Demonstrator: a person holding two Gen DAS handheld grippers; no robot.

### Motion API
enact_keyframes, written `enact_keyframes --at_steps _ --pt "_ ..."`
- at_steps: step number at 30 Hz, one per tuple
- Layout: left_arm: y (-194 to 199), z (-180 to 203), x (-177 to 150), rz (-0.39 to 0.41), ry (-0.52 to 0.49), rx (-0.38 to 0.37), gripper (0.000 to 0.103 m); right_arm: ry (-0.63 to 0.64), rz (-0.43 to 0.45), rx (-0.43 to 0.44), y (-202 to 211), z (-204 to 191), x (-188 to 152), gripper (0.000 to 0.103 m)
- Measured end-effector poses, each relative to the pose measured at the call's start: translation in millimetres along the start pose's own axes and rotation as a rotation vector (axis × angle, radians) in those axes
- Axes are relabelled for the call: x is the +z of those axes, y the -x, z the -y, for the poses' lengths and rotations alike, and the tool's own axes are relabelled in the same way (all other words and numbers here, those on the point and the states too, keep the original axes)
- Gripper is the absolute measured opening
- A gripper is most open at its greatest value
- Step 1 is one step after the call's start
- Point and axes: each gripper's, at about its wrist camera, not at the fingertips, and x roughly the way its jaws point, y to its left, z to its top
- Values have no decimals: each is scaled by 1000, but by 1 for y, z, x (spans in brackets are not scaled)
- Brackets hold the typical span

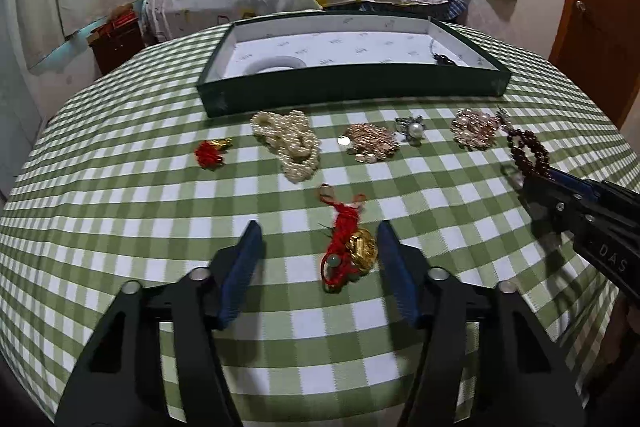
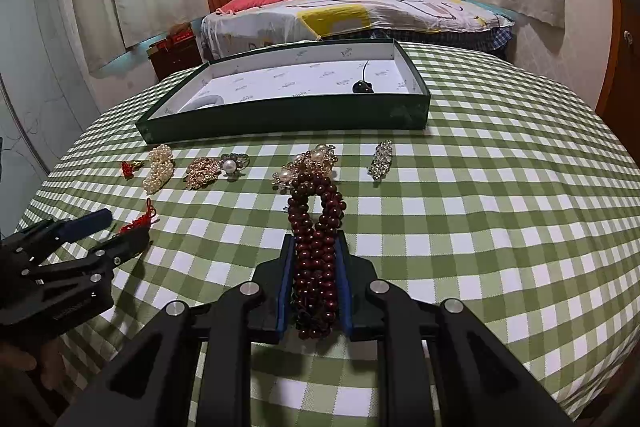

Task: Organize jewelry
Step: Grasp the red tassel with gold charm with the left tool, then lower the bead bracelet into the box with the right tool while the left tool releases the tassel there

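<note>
Right wrist view: right gripper [image 2: 314, 259] clenched on bead bracelet [image 2: 316, 223], off the worktop [image 2: 500, 227]. Left gripper [image 1: 316, 247] fingers apart, straddling red charm [image 1: 348, 247], not yet pinching. Advice: close squarely on the gold part, then carry to tray [image 1: 352, 85]. Lettering "DAS" on right gripper's body; tray liner print illegible.

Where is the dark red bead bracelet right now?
In the right wrist view the dark red bead bracelet is clamped in the right gripper, in front of the pearl brooch; in the left wrist view it shows at far right.
</note>
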Motion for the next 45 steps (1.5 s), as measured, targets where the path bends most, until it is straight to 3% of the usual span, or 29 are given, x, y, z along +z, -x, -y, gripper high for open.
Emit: enact_keyframes --at_steps 2,4,8,20,27,45 --pt "0 2 0 5 -8 -19 34 1 0 3 -1 -1 0 20" --pt "1 2 -1 13 -20 -62 27 0 -1 5 -1 -1 0 20" --pt "1 3 -2 18 -26 -67 21 0 1 5 -1 -2 0 20" --pt "16 1 1 56 -14 -75 19 24 8 13 2 -9 2 20" --pt "25 -2 19 98 5 -74 19 33 32 29 10 -14 11 20" --pt "8 4 137 267 47 -119 19 52 200 35 2 -18 115 20"
